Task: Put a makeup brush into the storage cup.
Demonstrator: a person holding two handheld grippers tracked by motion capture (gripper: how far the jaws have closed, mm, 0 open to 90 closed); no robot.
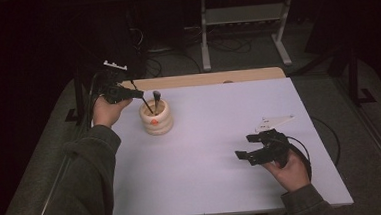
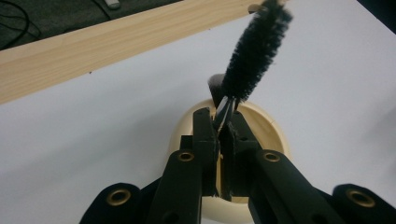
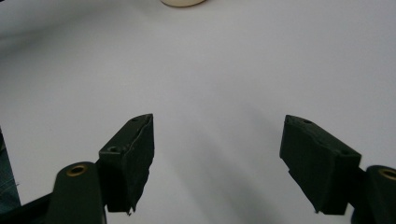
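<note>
Up at the table's far left stands a cream ribbed pot, well apart from the right gripper; it rests on the white top just short of the bare wooden strip along the far edge; an orange mark shows on its near side. Inside it leans a dark-tipped tool, upright against the far wall of the pot; what kind of tool it is I cannot tell.

Over the pot's mouth sits the left gripper, its jaws pressed together on the thin wire stem of a black bottle brush; the bristled head sticks up and away past the jaw tips, tilted toward the wooden strip; whether the stem's lower end reaches down into the pot is hidden behind the jaws.

Near the table's right front edge the right gripper is held low over the bare white top, jaws standing wide apart with nothing between them and touching nothing; the pot's rim shows at the far edge of its view.
</note>
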